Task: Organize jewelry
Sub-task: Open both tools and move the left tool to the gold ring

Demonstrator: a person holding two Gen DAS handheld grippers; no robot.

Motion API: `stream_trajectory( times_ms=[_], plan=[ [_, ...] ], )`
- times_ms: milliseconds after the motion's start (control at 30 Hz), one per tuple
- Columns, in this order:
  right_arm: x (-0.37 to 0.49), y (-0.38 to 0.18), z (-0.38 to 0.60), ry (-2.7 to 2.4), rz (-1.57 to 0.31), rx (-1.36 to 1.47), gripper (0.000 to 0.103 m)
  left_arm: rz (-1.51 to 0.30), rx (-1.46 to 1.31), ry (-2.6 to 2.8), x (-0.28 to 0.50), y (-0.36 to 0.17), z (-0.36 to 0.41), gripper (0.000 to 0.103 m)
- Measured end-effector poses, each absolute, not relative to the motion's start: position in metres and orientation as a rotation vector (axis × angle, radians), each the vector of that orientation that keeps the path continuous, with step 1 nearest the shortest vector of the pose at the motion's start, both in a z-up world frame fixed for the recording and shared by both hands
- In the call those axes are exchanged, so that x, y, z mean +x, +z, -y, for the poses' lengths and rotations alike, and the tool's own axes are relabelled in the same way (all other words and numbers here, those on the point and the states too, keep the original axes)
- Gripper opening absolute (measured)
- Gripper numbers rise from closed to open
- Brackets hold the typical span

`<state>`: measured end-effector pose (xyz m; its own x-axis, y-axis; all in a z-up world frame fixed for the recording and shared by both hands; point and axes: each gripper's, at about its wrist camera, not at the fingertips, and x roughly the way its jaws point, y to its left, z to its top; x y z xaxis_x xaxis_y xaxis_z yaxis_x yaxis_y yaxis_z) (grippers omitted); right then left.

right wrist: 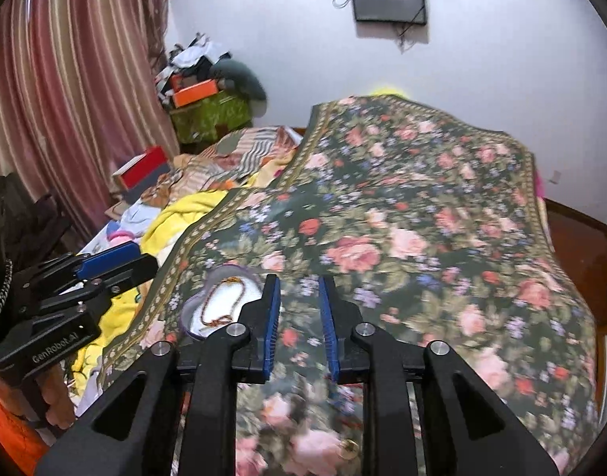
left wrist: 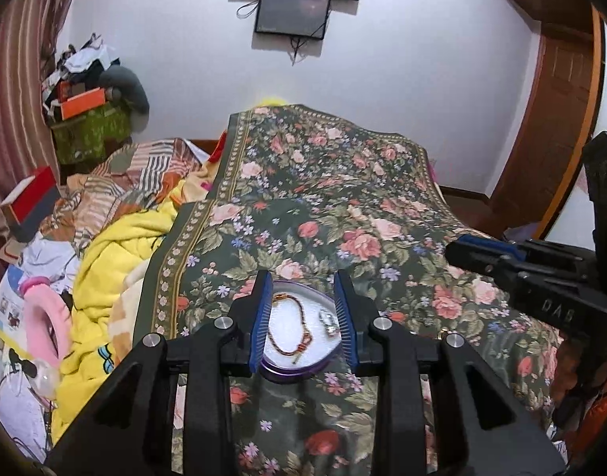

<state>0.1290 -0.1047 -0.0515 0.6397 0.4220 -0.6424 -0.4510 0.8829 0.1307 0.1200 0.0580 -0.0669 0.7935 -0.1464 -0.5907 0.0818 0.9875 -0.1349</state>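
A heart-shaped purple tin (left wrist: 287,375) with a white lining lies on the floral bedspread (left wrist: 343,206). Inside it are a red-and-gold beaded bracelet (left wrist: 304,319) and a small silver piece (left wrist: 329,323). My left gripper (left wrist: 302,275) hangs open right over the tin, its blue pads on either side of it. In the right wrist view the tin (right wrist: 188,309) and bracelet (right wrist: 218,321) sit left of my right gripper (right wrist: 298,279), which is open with nothing between its pads. A small gold ring (right wrist: 349,448) lies on the cloth below the right gripper.
Left of the bedspread are a heap of yellow blanket (left wrist: 117,261), patterned cloth, a pink ring-shaped cushion (left wrist: 45,317) and boxes by the striped curtain (right wrist: 65,79). The bedspread drops off at the right towards a wooden door (left wrist: 557,111). A screen (left wrist: 291,12) hangs on the far wall.
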Motion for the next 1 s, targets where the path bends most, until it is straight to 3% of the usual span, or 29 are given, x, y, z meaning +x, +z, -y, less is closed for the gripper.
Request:
stream_trajectory(
  times_ms=[200, 300, 667, 1000],
  plan=[
    [0.112, -0.046, 0.141, 0.418, -0.692, -0.040, 0.038, -0.637, -0.074, -0.154, 0.108, -0.059, -0.036, 0.035],
    [0.106, -0.048, 0.156, 0.393, -0.695, -0.033, 0.042, -0.651, -0.057, -0.176, 0.105, -0.060, -0.021, 0.037],
    [0.087, -0.076, 0.195, 0.313, -0.761, -0.043, 0.044, -0.749, -0.030, -0.271, 0.104, -0.084, 0.023, 0.040],
    [0.071, -0.095, 0.222, 0.272, -0.808, -0.032, 0.044, -0.923, 0.031, -0.373, 0.116, -0.138, 0.082, 0.040]
  ],
)
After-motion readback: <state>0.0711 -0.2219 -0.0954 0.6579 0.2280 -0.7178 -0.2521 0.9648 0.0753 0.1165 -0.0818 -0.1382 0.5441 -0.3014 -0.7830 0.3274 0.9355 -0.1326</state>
